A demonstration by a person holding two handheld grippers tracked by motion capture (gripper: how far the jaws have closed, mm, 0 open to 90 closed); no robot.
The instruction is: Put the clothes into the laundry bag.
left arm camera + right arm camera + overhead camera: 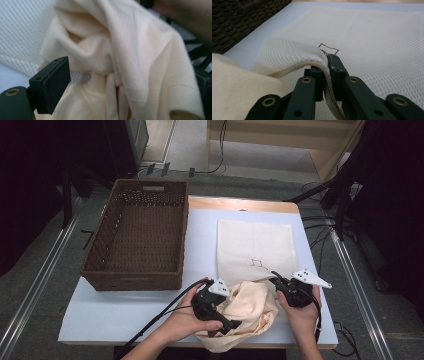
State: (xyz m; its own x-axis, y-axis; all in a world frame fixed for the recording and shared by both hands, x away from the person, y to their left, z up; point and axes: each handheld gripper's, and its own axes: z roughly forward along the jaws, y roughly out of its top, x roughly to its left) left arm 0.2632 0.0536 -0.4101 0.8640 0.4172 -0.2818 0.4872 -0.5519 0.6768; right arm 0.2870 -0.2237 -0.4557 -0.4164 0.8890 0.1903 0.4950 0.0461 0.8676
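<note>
While the right tool (pixel 325 67) clamps the mesh bag's (pixel 372 37) zipper edge, the released left tool (pixel 216 312) seemingly touches the cream garment (pixel 252 307).

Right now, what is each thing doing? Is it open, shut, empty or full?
Mesh bag: flat on the table, its zipper edge lifted.
Cream cloth: bunched up at the bag's mouth.
Basket: empty, upright.
Left gripper: open, cloth between its jaws, not pressed.
Right gripper: shut on the bag's zipper edge.
</note>
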